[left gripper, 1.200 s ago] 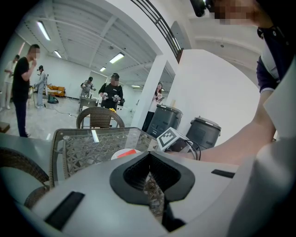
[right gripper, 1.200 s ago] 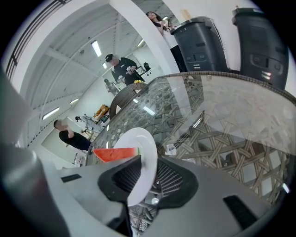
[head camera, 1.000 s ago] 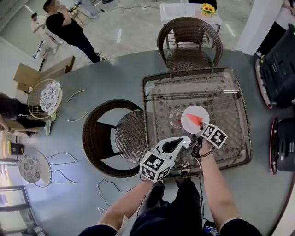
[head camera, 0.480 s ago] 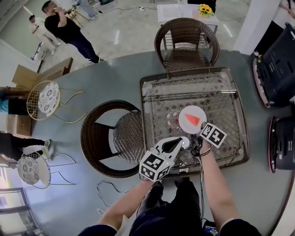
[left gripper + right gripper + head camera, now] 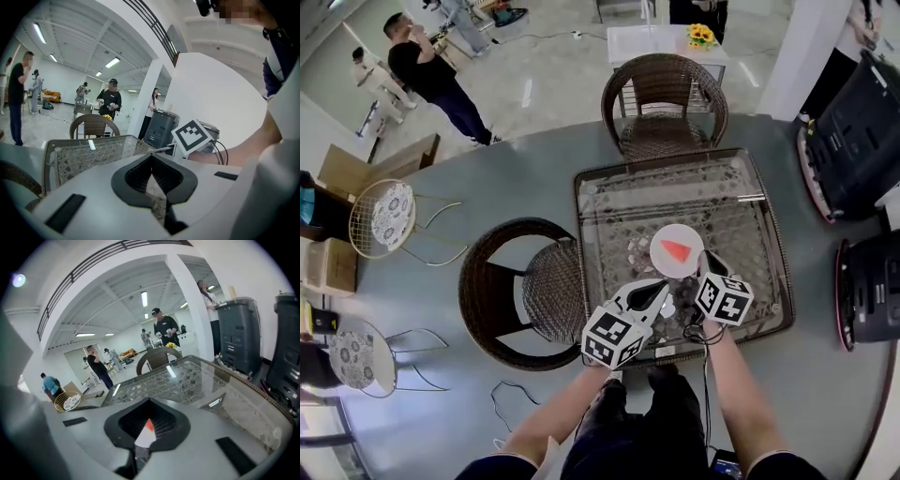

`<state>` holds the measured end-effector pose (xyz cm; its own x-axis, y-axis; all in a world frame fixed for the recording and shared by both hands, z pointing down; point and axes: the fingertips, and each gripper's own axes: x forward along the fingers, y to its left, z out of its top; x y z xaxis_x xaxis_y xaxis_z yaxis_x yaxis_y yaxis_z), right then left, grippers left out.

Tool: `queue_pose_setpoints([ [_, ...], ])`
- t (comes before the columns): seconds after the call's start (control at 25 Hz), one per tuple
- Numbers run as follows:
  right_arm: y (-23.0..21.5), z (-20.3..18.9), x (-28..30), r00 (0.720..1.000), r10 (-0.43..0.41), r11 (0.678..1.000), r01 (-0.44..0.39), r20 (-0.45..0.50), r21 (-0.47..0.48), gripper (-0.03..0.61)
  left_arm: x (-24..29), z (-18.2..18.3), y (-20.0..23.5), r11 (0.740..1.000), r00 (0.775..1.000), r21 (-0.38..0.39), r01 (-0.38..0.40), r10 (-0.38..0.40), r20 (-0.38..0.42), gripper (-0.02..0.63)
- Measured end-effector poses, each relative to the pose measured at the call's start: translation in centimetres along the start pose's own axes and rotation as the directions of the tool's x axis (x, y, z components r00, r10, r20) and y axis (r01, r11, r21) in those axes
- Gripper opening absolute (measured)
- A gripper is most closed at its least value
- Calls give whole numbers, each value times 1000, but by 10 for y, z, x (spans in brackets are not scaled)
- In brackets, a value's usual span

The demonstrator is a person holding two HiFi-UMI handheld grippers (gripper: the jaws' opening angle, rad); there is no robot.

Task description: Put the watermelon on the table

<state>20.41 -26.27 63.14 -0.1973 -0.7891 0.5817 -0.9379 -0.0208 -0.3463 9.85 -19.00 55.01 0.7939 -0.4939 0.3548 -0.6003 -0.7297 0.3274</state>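
Both of your tongs are pressed together and look empty: the left tongs [image 5: 669, 284] and the right tongs [image 5: 705, 260]. Just beyond the right tongs, the watermelon [image 5: 673, 250] lies on its plate [image 5: 678, 234] on the glass surface [image 5: 741, 206], so the placement looks done.

1 watermelon slice [image 5: 674, 250], 1 plate [image 5: 661, 262], 1 table [image 5: 741, 197], 2 wicker chairs [image 5: 661, 131].

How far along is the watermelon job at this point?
Looks done: the watermelon slice lies on a white plate that sits on the glass table. In hand: the right gripper has its fingers close together at the plate's rim; whether they pinch it is unclear. The left gripper is shut and empty. Left: if the slice itself must go on the glass, that is not yet done.
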Motion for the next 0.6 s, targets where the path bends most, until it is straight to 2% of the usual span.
queue_pose_setpoints([
  [0.16, 24, 24, -30, 993, 88, 995, -83, 81, -61, 3, 2, 10, -8, 1000, 1000, 13, 11, -11, 15, 5],
  [0.32, 49, 47, -64, 974, 170, 979, -149, 152, -142, 3, 0, 22, -13, 1000, 999, 14, 16, -17, 36, 5],
  [0.6, 80, 69, -110, 945, 275, 934, -219, 176, -283, 3, -13, 41, -24, 999, 998, 31, 30, -32, 48, 5],
])
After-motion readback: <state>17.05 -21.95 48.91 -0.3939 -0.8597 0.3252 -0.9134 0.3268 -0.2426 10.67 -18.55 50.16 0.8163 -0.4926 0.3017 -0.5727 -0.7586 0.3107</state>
